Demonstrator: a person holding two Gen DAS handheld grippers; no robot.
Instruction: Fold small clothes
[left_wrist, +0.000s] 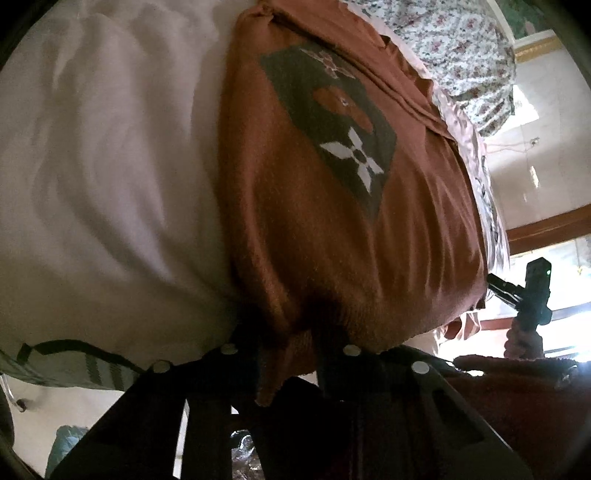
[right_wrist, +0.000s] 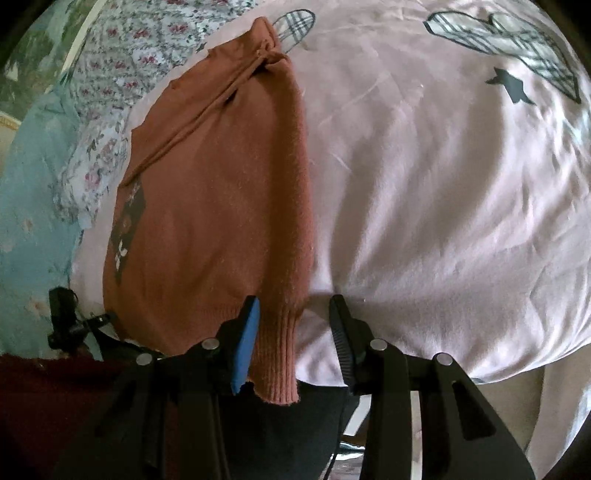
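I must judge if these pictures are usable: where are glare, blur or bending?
Left wrist view: the window at right is blown out, the sweater hem near the jaws is dark, the bedsheet looks soft. Right wrist view: even light, mild shine on the bedsheet; edges curve from the fisheye.

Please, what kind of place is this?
Probably a bedroom: the brown sweater lies on a pink bedsheet printed with stars, and a floral quilt lies bunched behind it.

A pale pink sheet (right_wrist: 424, 192) with plaid prints fills the frame's right; floral fabric (right_wrist: 122, 48) lies upper left.
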